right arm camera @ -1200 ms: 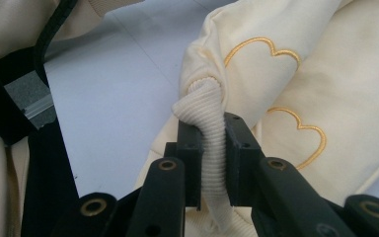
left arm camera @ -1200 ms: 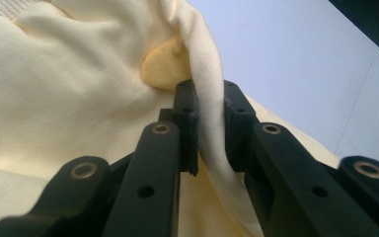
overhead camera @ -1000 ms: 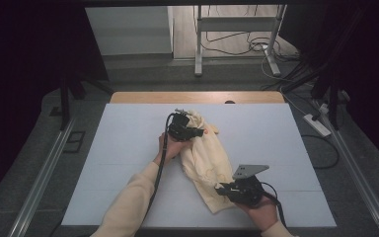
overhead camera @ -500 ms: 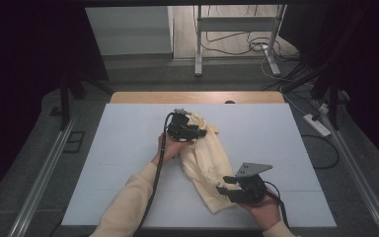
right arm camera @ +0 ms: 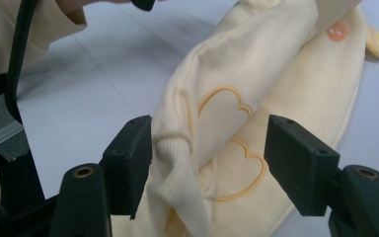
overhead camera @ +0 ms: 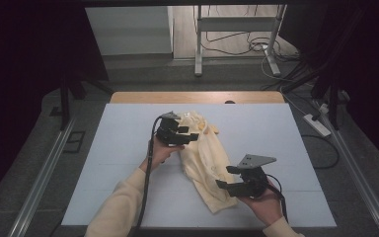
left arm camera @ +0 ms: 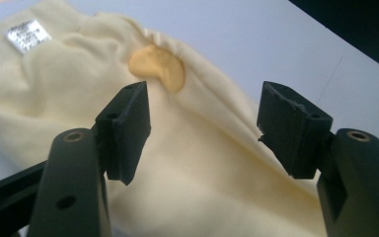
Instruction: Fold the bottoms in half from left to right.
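A pale yellow garment (overhead camera: 205,158) lies folded in a long strip on the white table (overhead camera: 128,187), running from the far middle toward the near right. My left gripper (overhead camera: 190,133) hovers at its far end, where a label (left arm camera: 27,34) and a darker yellow patch (left arm camera: 160,69) show. Its jaws have just been opening, and the cloth (left arm camera: 192,163) lies below them. My right gripper (overhead camera: 225,177) is at the near end. Its jaws have also just been opening, and a ribbed cuff (right arm camera: 175,163) with stitched heart outlines (right arm camera: 222,106) lies loose between them.
A wooden strip (overhead camera: 197,97) borders the table's far edge. Beyond it on the floor stand metal frame legs (overhead camera: 197,54) with loose cables. A power strip (overhead camera: 317,124) lies off the table's right side and a rail (overhead camera: 39,177) runs along the left.
Both grippers have opened their jaws and let go of the garment. The left gripper has drawn back a little toward the left; the right hand has stayed in place.
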Demonstrator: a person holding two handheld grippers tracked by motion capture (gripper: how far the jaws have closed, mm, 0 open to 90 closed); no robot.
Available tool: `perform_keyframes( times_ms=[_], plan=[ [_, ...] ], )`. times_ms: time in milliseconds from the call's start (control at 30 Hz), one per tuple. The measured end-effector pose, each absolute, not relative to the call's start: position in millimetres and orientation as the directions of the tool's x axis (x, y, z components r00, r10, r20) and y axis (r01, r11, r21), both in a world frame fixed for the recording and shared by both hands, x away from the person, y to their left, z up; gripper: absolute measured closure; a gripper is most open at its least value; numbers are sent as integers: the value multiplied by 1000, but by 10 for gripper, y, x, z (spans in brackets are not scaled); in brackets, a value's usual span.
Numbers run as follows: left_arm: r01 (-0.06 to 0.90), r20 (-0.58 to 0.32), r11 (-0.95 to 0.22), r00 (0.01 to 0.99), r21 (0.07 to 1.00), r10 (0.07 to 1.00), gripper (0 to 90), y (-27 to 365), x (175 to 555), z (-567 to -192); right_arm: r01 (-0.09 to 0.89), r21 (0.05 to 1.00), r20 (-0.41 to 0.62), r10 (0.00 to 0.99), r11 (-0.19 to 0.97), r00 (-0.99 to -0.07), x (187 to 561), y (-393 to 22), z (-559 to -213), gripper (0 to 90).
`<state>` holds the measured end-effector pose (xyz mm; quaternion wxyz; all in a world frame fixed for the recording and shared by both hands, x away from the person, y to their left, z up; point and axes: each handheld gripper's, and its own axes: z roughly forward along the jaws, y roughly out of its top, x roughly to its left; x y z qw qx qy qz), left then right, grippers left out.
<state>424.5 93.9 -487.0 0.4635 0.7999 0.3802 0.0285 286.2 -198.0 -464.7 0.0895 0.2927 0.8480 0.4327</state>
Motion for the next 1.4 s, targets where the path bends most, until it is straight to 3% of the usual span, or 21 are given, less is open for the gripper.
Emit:
perform_keyframes(
  times_ms=[567,733,933,1033,1400],
  plan=[
    [581,-284,-302,706,756,649,362,1036,4183,-4908,405,762,66,562,506,-825,3116,-1580,-4600,360],
    [587,-291,-299,703,752,649,361,1048,4188,-4932,417,731,61,557,540,-828,3186,-1505,-4666,443],
    [590,-293,-292,698,753,654,358,1073,4197,-4939,443,713,92,555,543,-827,3206,-1627,-4717,734],
    [592,-294,-292,696,752,655,358,1078,4197,-4940,442,708,79,559,552,-825,3204,-1698,-4711,819],
    [595,-293,-288,690,750,662,356,1112,4208,-4939,484,700,77,618,525,-782,3201,-2043,-4746,839]
  ],
)
